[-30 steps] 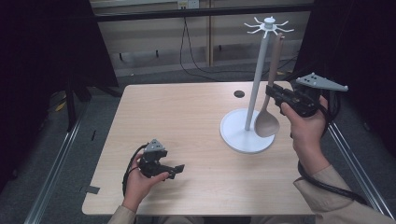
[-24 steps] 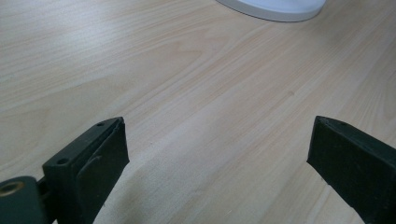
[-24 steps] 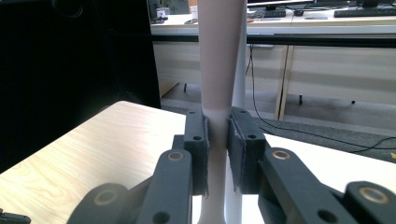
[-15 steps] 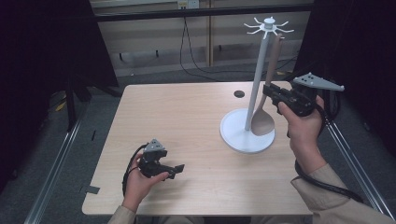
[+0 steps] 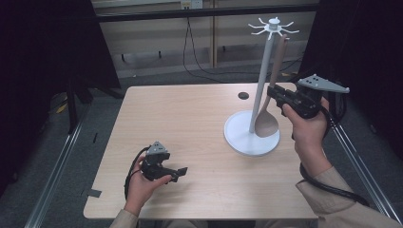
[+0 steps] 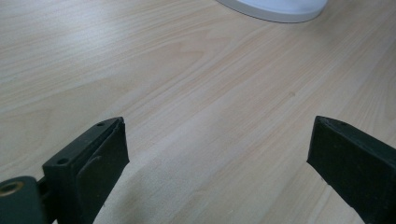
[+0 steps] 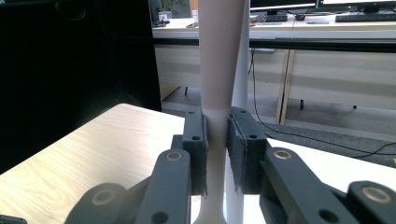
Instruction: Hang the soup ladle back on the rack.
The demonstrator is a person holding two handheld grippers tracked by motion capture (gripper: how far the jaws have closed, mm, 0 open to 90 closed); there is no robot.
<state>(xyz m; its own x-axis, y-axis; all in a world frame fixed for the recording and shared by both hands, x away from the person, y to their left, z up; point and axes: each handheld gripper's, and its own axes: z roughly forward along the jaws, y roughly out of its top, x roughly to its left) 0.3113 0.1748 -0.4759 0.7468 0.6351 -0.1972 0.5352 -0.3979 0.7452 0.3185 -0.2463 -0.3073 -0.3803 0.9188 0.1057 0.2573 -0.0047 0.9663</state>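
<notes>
Big pale wooden surface (image 5: 190,137) first, with the white stand (image 5: 259,90) upright on its round base at the right. Against the pole hangs the long tan spoon (image 5: 272,95), matte and smooth, handle top up by the hooks, bowl just above the base. The right gripper (image 5: 274,95) has its jaws pinching that slim handle midway. Risk here, I'd say: a sideways tug could tip the stand, or the handle could slip through the pads. Down low, the left gripper (image 5: 177,173) rests idle, jaws spread wide.
</notes>
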